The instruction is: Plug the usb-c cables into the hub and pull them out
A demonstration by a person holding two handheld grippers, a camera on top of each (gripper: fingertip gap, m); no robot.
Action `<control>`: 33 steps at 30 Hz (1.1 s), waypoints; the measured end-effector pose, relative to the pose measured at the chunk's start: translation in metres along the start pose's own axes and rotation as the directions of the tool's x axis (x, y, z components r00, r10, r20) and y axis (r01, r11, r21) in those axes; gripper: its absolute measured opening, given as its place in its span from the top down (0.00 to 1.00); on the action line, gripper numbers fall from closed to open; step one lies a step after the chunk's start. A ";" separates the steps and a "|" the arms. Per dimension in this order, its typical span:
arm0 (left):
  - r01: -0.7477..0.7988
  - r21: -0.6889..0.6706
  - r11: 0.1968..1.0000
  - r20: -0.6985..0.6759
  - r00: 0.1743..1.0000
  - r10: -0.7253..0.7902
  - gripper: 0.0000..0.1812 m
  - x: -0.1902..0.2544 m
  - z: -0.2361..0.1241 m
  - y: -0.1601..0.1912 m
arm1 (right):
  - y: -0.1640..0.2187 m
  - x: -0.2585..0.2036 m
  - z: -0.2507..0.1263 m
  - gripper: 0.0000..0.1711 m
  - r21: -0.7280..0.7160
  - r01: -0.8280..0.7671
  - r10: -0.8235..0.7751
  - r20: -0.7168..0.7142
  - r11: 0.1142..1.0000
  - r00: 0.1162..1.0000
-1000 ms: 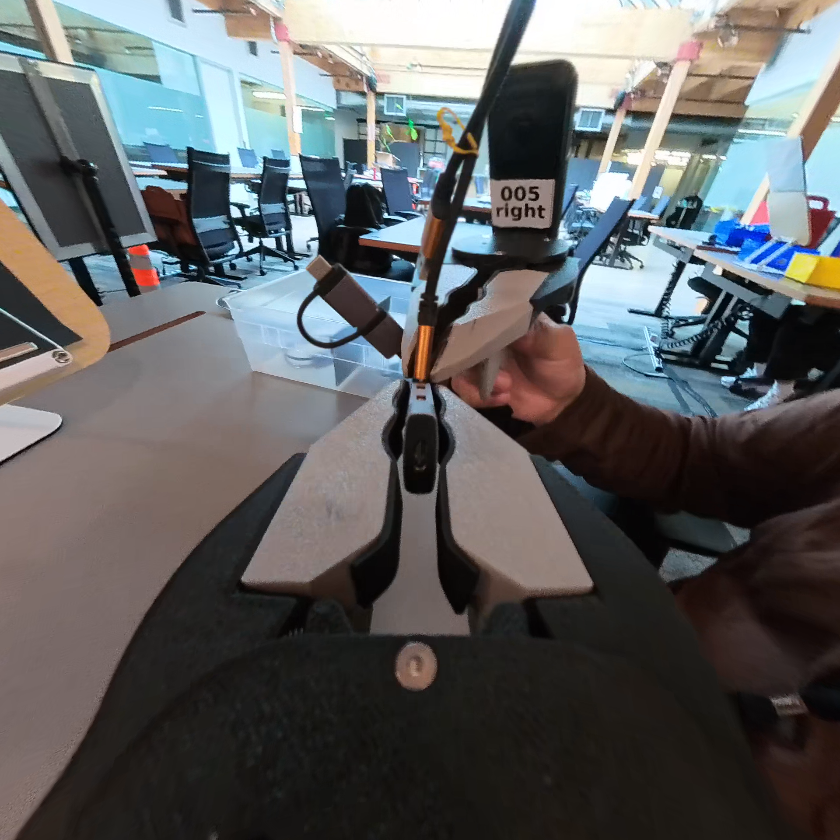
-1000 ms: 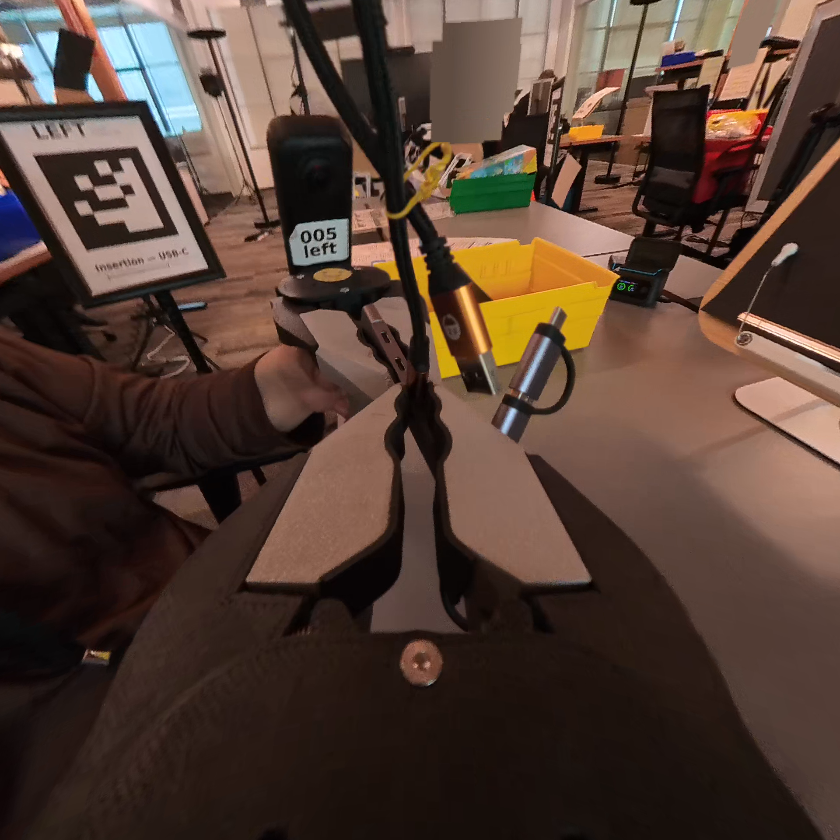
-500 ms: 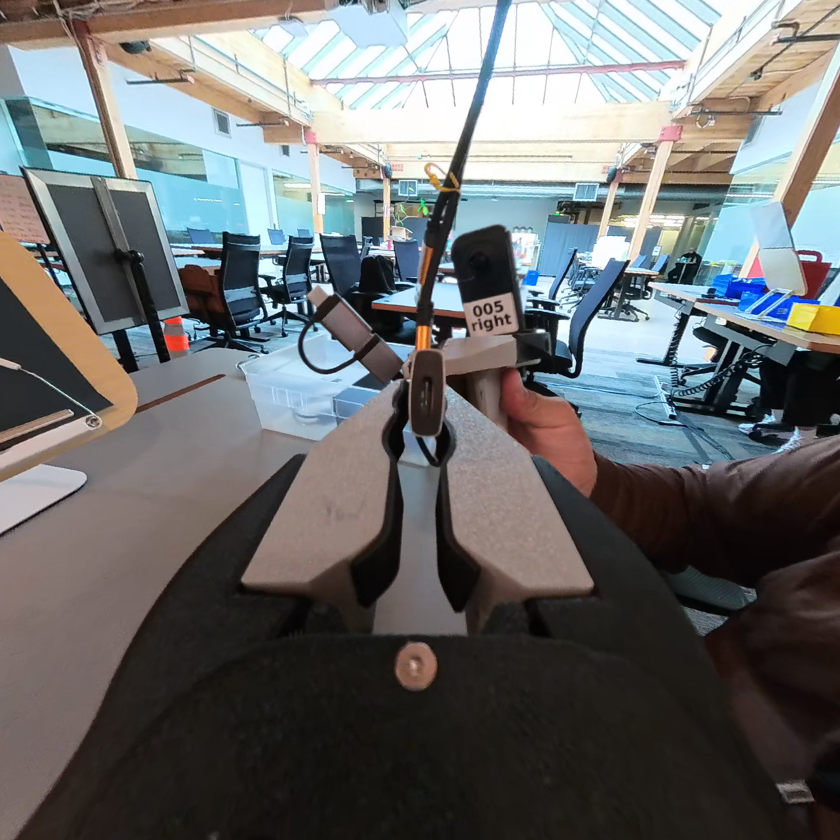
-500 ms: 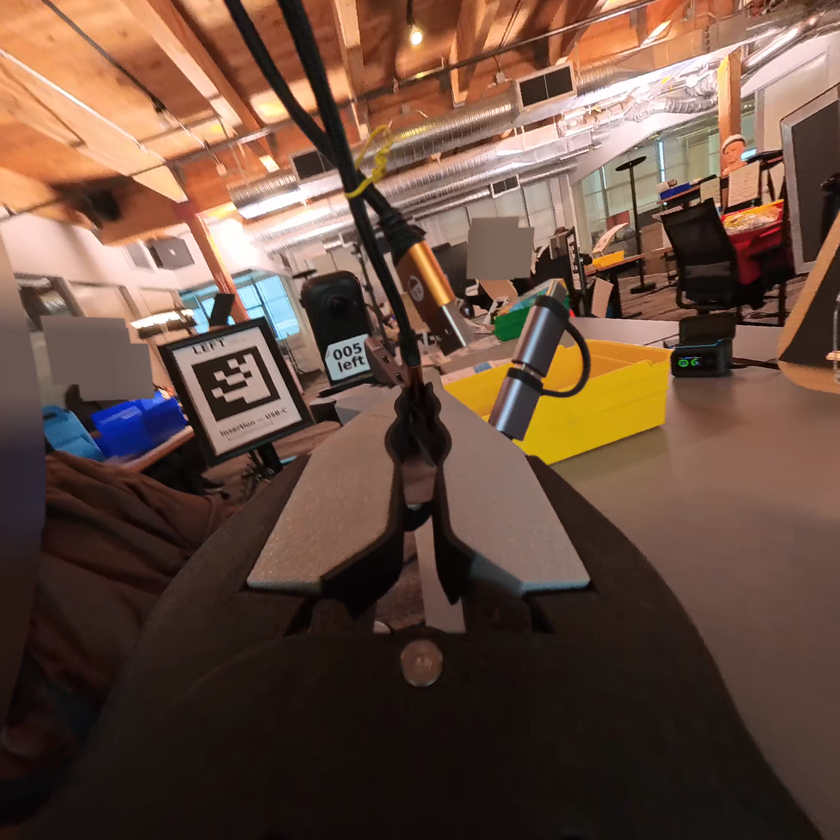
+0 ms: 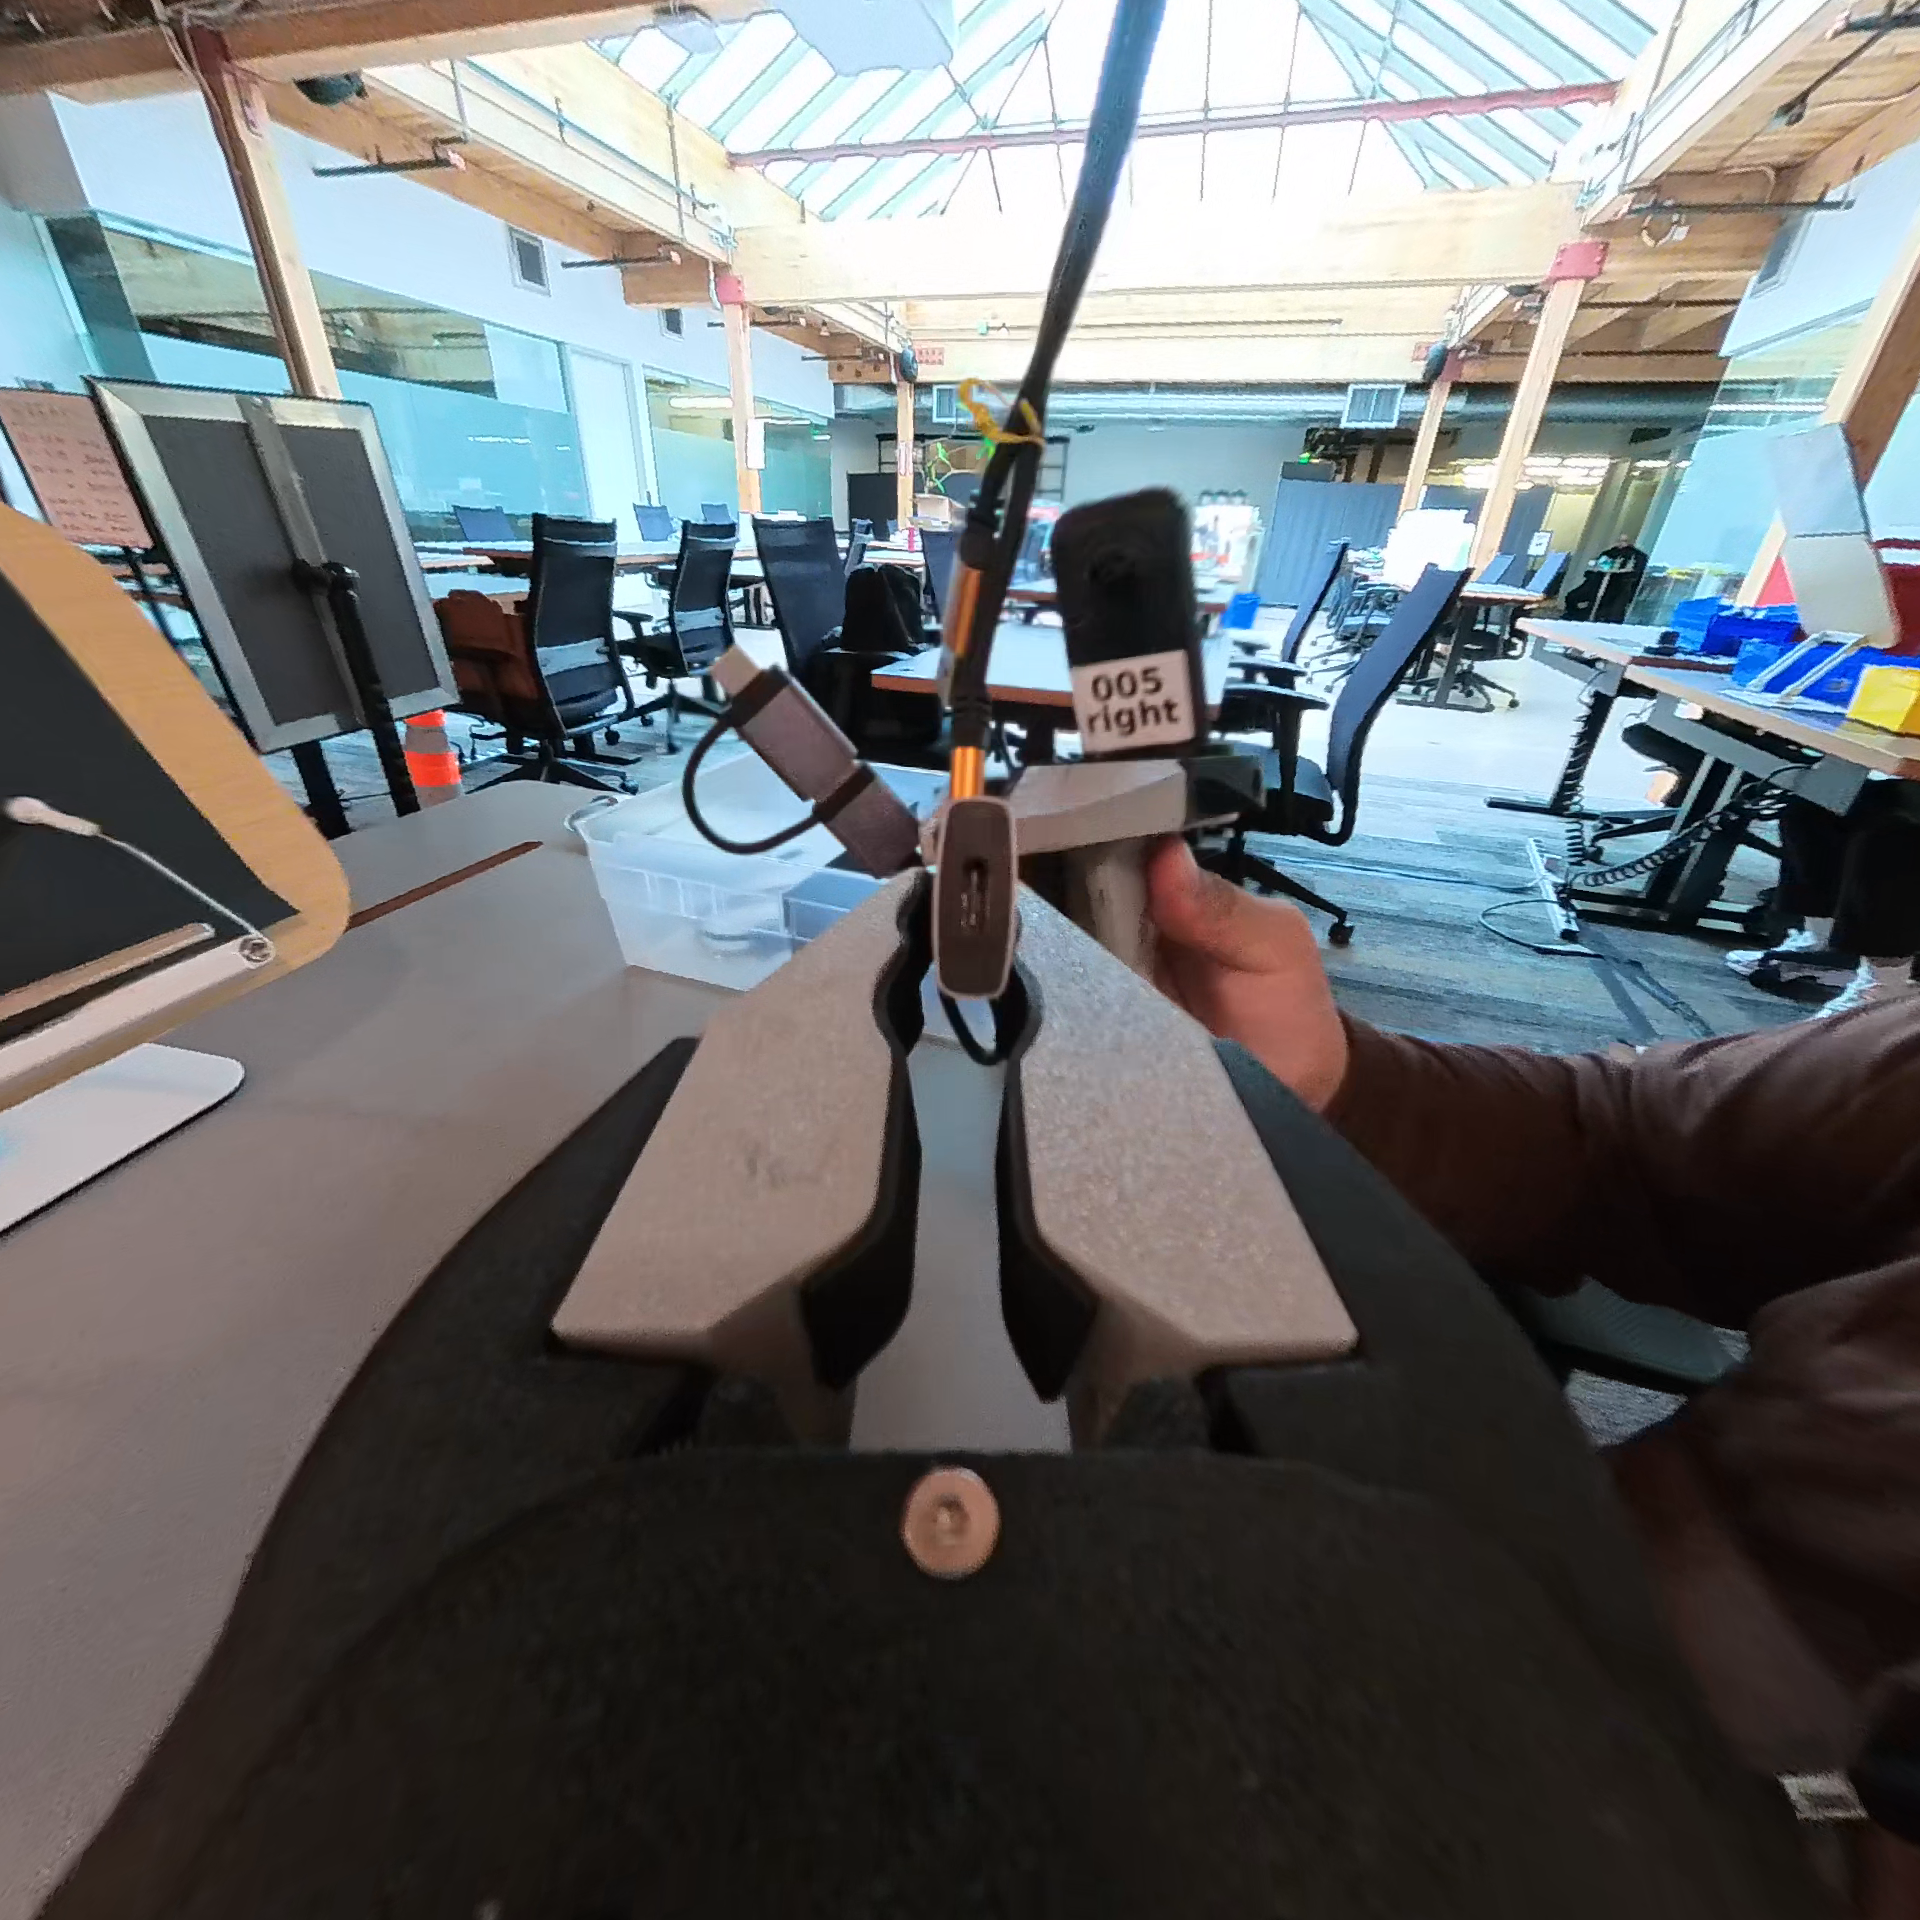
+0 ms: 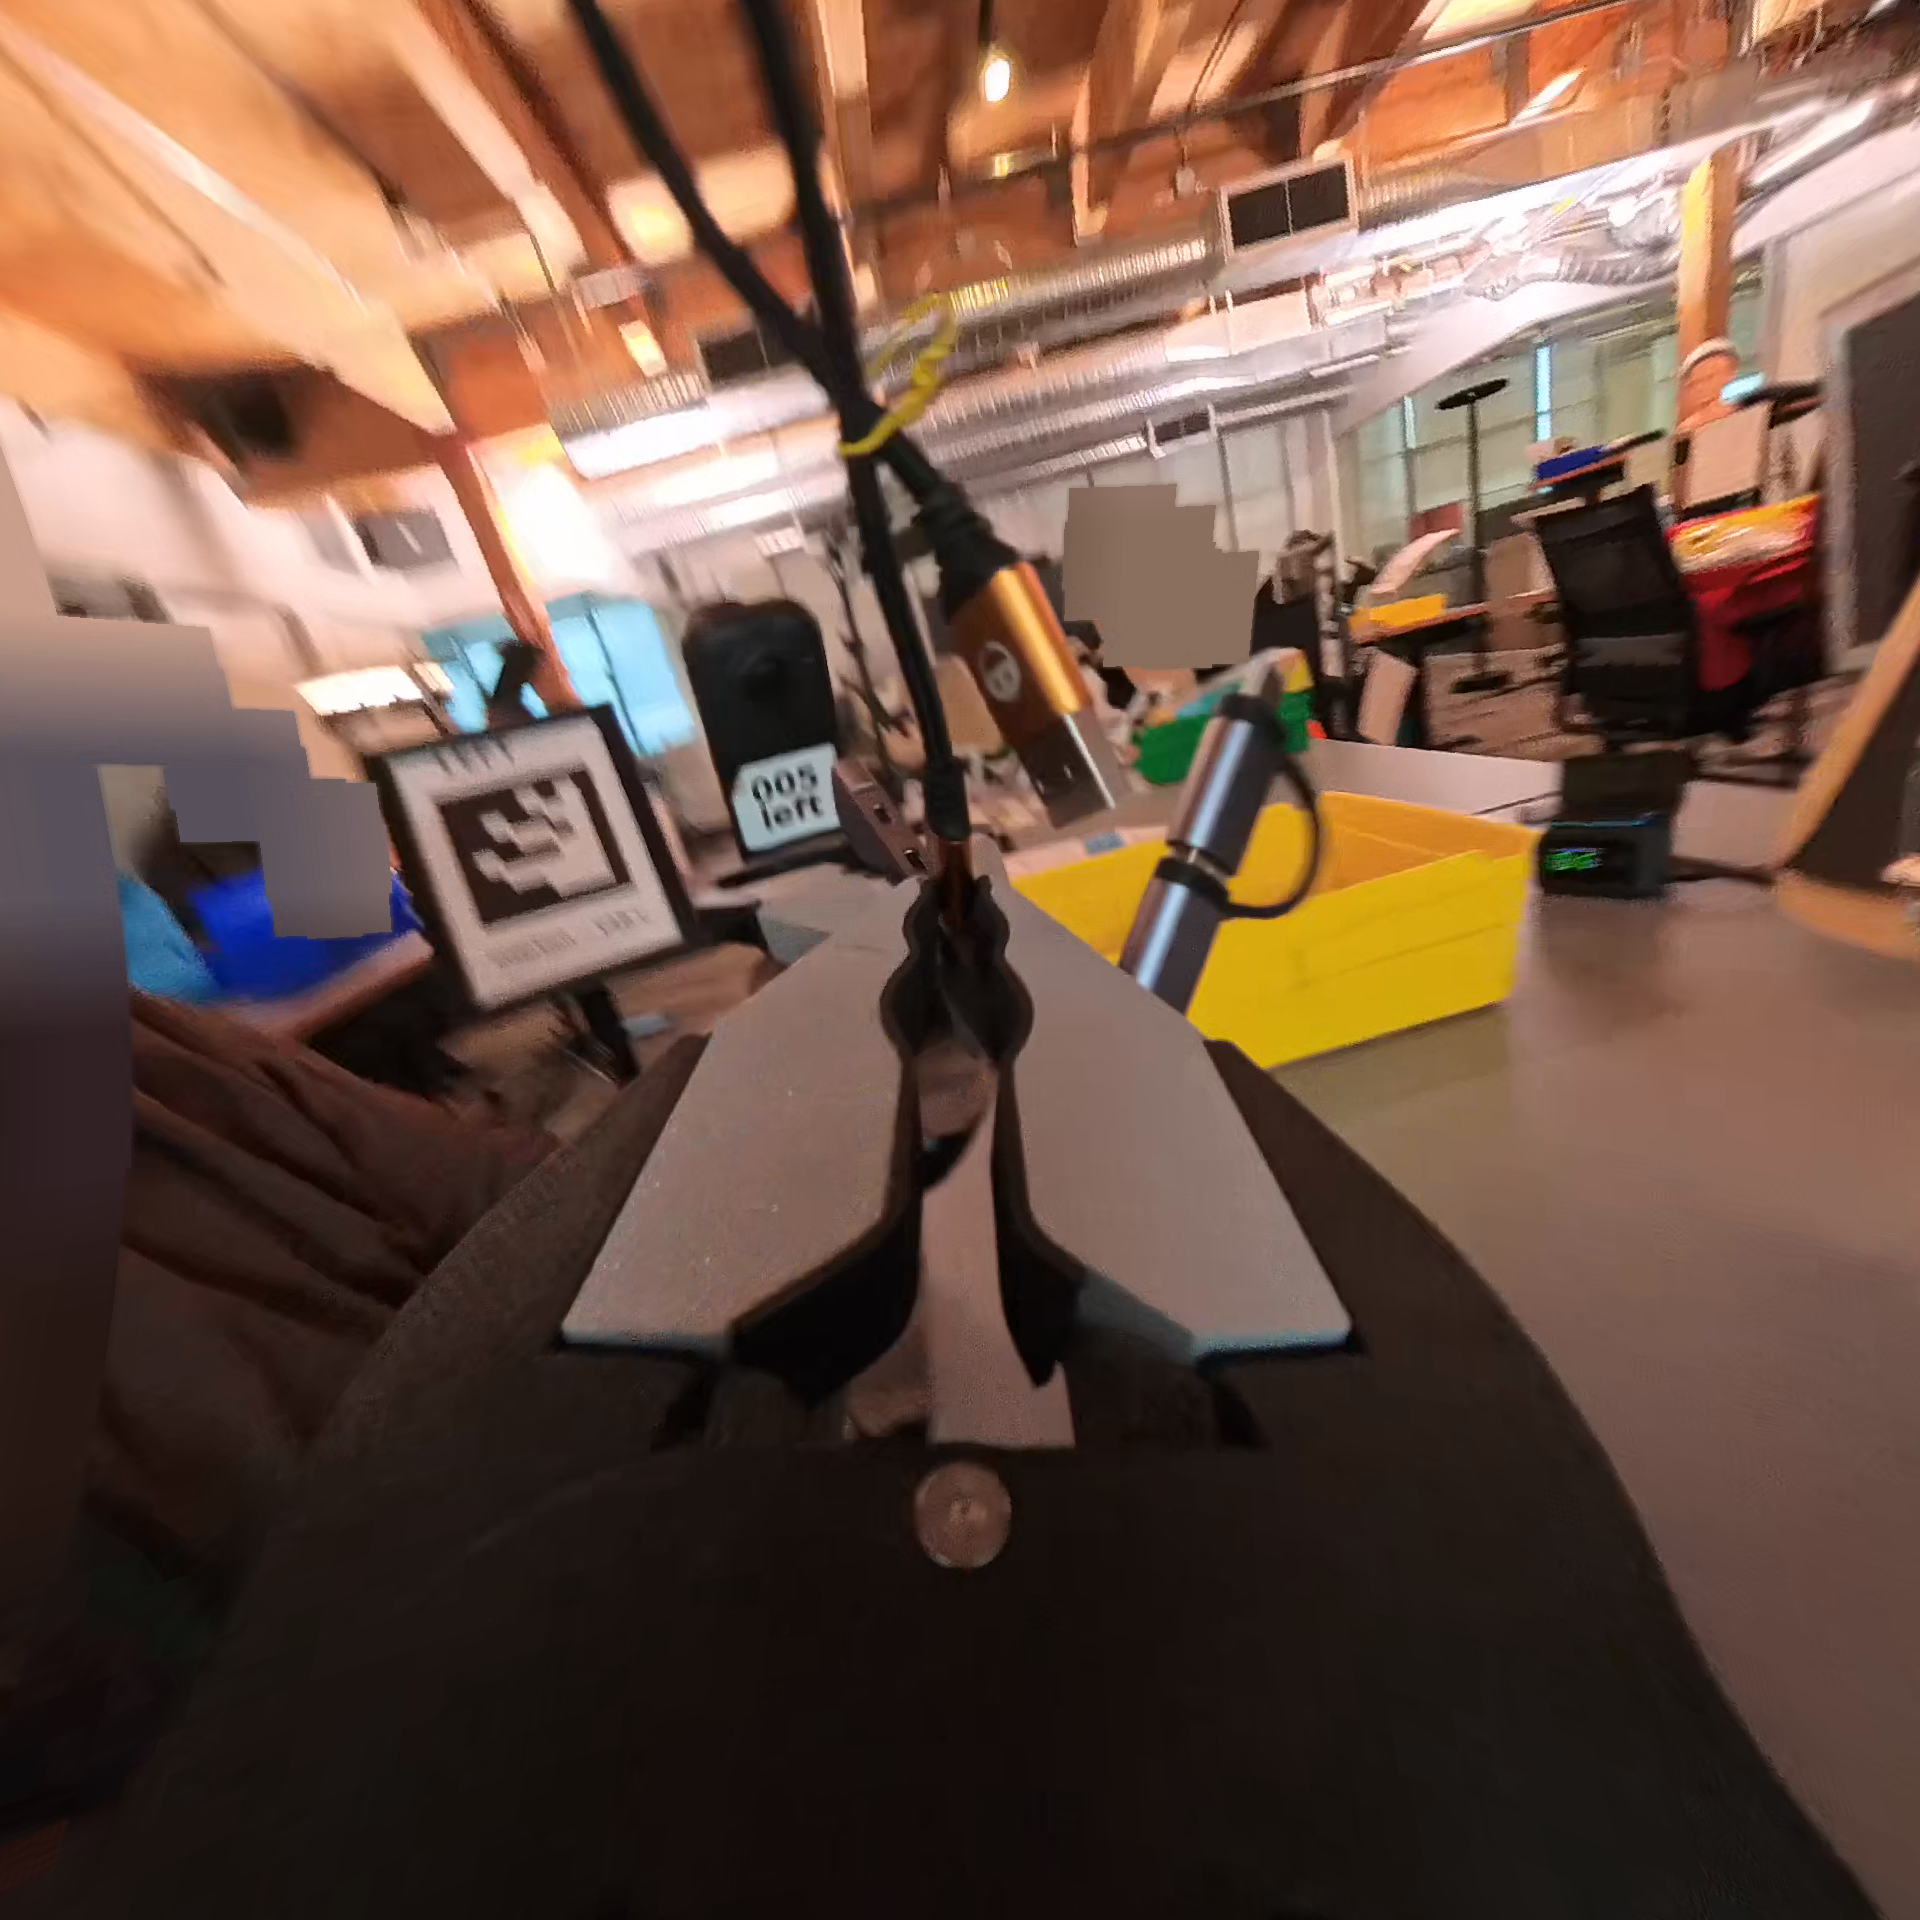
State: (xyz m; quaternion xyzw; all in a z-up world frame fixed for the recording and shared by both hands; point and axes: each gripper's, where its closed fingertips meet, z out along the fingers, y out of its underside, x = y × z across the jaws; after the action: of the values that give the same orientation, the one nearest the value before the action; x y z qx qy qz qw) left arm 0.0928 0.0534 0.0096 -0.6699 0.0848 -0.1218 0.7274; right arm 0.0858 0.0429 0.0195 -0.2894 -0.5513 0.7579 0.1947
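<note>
The left gripper (image 5: 971, 935) pinches the grey hub (image 5: 975, 914), port facing the camera; the right gripper (image 6: 951, 914) at 12 o'clock pinches the orange usb-c plug (image 5: 966, 771) just above it. I would align both axes before pushing

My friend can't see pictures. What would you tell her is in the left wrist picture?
The left gripper pinches a small grey hub, its port facing the camera. Just behind, a hand holds the right gripper, which clamps an orange-tipped black cable over a grey table.
</note>
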 end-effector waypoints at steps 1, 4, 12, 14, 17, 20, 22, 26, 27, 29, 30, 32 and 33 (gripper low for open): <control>0.000 0.003 1.000 -0.006 1.000 0.000 0.96 0.001 0.000 0.000 | 0.000 -0.001 0.000 0.98 -0.036 0.067 -0.067 -0.020 0.997 0.998; -0.020 -0.016 1.000 -0.020 1.000 0.020 0.96 0.006 0.003 0.002 | 0.002 -0.004 -0.005 0.98 -0.109 0.191 -0.195 -0.032 0.976 0.980; 0.018 -0.052 0.999 -0.090 0.996 -0.023 0.96 0.019 0.009 0.009 | 0.008 -0.012 -0.016 0.97 -0.188 0.277 -0.272 0.049 0.942 0.961; 0.022 -0.056 0.998 -0.099 0.995 -0.027 0.96 0.020 0.010 0.011 | 0.011 -0.012 -0.018 0.97 -0.196 0.255 -0.244 0.079 0.947 0.967; 0.056 -0.062 0.996 -0.141 0.988 -0.064 0.96 0.023 0.011 0.014 | 0.013 -0.014 -0.021 0.98 -0.201 0.217 -0.193 0.132 0.955 0.972; 0.115 -0.069 0.991 -0.216 0.968 -0.127 0.96 0.029 0.010 0.016 | 0.016 -0.018 -0.023 0.98 -0.192 0.167 -0.129 0.195 0.967 0.972; 0.133 -0.071 0.989 -0.224 0.964 -0.146 0.95 0.026 0.010 0.019 | 0.018 -0.014 -0.022 0.98 -0.190 0.162 -0.127 0.187 0.968 0.974; 0.207 0.011 0.978 -0.227 0.953 -0.200 0.96 0.017 0.008 0.010 | 0.010 -0.008 -0.015 0.99 -0.108 0.111 -0.098 0.120 0.988 0.988; 0.221 0.033 0.975 -0.222 0.953 -0.209 0.96 0.016 0.007 0.007 | 0.007 -0.007 -0.014 0.99 -0.079 0.095 -0.087 0.108 0.992 0.990; 0.231 0.061 0.971 -0.210 0.954 -0.214 0.96 0.016 0.007 0.004 | 0.004 -0.007 -0.013 0.99 -0.041 0.066 -0.061 0.103 0.997 0.993; 0.231 0.072 0.970 -0.208 0.955 -0.212 0.96 0.016 0.007 0.003 | 0.003 -0.008 -0.013 0.99 -0.021 0.052 -0.049 0.106 0.998 0.993; 0.233 0.086 0.969 -0.209 0.955 -0.211 0.96 0.017 0.006 -0.001 | -0.001 -0.009 -0.012 0.99 0.024 0.023 -0.025 0.105 0.999 0.994; 0.234 0.090 0.968 -0.221 0.953 -0.210 0.96 0.019 0.005 -0.002 | -0.009 -0.010 -0.014 0.98 0.090 -0.014 0.004 0.111 0.996 0.994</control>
State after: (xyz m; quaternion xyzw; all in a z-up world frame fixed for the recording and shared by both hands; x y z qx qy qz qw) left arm 0.1119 0.0522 0.0129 -0.6158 0.0780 -0.2774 0.7333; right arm 0.1025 0.0503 0.0275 -0.2402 -0.5250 0.7979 0.1733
